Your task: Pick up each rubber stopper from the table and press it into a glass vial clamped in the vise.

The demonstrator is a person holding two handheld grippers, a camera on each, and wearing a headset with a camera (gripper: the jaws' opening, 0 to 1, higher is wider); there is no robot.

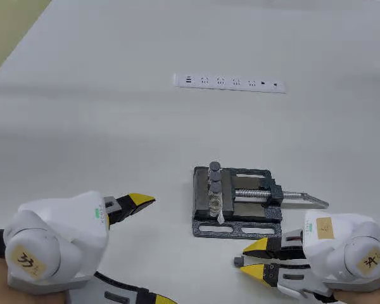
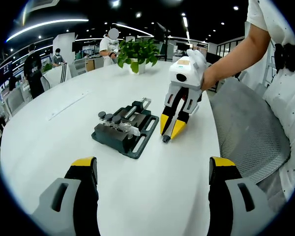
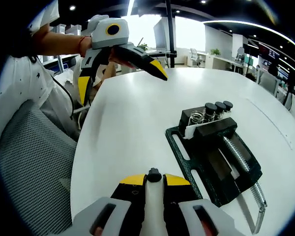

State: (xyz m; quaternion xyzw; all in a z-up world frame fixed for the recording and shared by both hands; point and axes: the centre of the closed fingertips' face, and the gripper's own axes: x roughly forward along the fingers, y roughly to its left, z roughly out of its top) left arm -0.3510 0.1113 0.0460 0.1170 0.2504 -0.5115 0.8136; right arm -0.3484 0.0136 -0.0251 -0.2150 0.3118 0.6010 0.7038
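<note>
right hand-held gripper is pinched tight on a dark rubber stopper, low over the white counter and near the vise. three vials in the vise are capped, and the end glass vial is open-mouthed. left hand-held gripper hangs spread wide, holding nothing.

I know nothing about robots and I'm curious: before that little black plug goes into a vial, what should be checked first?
1. The stopper held by the right gripper: ok, fingers shut on it.
2. An open vial in the vise: ok, at the end of the row, beside three stoppered vials.
3. The stopper lined up over that vial: not ok, it is off to the side of the vise.
4. The left gripper out of the way: ok, open, apart from the vise.
5. Vial clamped firmly: cannot tell.
</note>
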